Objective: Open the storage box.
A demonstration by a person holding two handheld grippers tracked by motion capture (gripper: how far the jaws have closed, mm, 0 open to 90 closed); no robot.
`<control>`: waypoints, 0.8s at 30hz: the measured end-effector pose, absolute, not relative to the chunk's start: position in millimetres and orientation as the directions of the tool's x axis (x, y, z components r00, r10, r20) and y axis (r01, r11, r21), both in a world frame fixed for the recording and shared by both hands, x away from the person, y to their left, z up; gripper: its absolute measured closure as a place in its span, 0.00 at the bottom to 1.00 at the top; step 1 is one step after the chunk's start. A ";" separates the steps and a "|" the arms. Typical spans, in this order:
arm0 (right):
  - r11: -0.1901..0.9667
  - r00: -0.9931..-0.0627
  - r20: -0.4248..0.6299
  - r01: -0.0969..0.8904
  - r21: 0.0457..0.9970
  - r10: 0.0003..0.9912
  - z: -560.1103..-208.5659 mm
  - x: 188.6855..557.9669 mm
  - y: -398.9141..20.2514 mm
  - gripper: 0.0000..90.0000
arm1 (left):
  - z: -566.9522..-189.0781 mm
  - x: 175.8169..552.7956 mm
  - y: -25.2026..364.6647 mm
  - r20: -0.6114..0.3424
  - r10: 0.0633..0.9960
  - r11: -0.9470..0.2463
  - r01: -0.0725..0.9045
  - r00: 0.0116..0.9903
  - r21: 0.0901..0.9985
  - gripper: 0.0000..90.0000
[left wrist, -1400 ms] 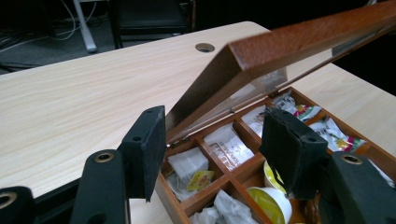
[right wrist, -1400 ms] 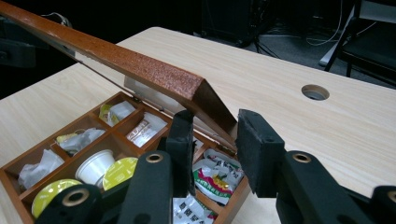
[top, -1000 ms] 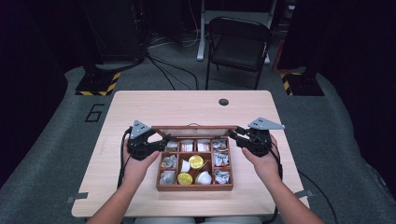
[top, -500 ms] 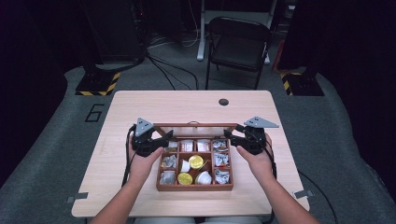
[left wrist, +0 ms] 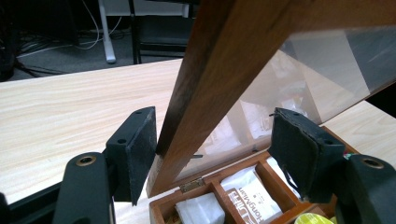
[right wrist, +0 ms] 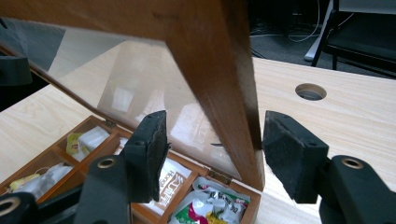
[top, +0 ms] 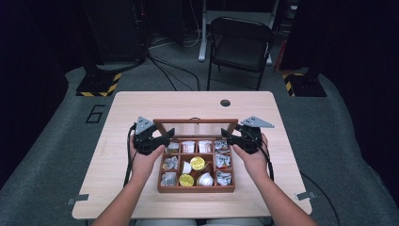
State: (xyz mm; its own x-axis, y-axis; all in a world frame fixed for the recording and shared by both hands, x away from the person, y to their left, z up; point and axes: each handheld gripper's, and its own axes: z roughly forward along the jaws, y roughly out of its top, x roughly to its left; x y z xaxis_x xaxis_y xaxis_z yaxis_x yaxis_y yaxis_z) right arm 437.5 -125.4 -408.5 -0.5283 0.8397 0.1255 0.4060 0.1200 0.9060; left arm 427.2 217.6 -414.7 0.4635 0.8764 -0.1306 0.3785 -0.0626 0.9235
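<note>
1. The worktop (top: 141,108) is pale wood with rounded corners and a round hole (top: 225,102) near its far edge.
2. A wooden compartment box (top: 196,188), lid raised, stands on it midway, toward the near edge.

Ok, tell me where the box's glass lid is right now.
In the high view the glass lid stands raised at the far edge of the wooden box, mid-table, its side frames between the fingers of the left gripper and right gripper.
</note>
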 end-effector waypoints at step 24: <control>0.119 -0.497 0.140 0.454 0.883 0.857 -435.7 459.2 -119.8 0.44 | -430.0 445.7 215.0 -0.168 0.875 -0.034 0.403 0.455 0.915 0.33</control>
State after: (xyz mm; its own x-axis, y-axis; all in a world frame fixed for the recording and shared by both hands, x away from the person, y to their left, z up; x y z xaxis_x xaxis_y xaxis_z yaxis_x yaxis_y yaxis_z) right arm 459.2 -119.8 -435.7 -0.4967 0.8567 0.1396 0.4537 0.1191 0.8832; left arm 445.7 215.0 -430.0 0.4547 0.8746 -0.1682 0.4029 -0.0336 0.9146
